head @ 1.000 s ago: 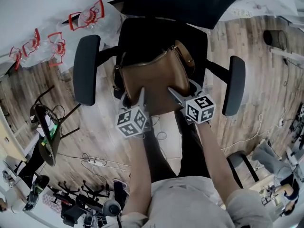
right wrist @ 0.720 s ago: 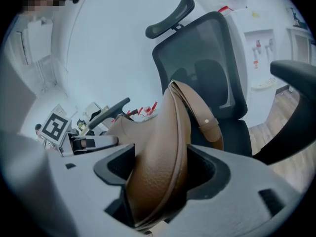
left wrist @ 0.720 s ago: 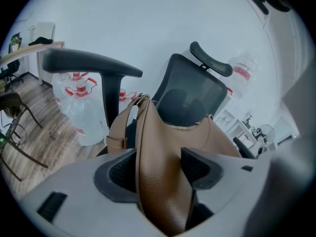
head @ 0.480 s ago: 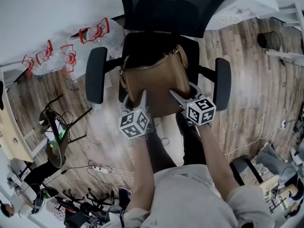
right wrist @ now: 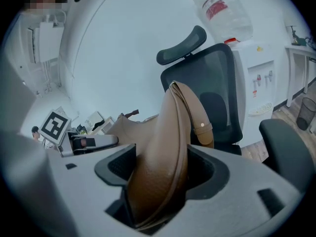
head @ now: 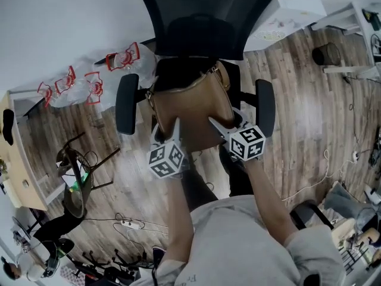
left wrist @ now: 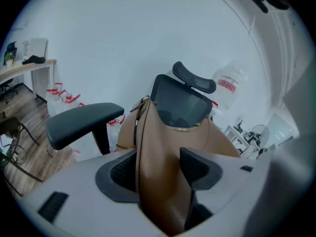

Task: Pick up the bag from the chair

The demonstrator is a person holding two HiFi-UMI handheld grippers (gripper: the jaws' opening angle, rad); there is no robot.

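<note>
Left gripper (head: 166, 131) and right gripper (head: 228, 121) each pinch bag (head: 191, 103) leather. Bag seems clear of chair (head: 202, 34); lift nearly done.

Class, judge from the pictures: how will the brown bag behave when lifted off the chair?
Probably floppy: the bag creases where the left tongs and right tongs pinch it. It will likely sag between the two grips. Its smooth surface might slip slightly.

Wood-plank floor (head: 297, 100): office chair (head: 202, 22) up at 12, clear red-handled bottles (head: 77, 88) at 10, dark bin (head: 326, 53) at 2, cables (head: 128, 222) at 7.
</note>
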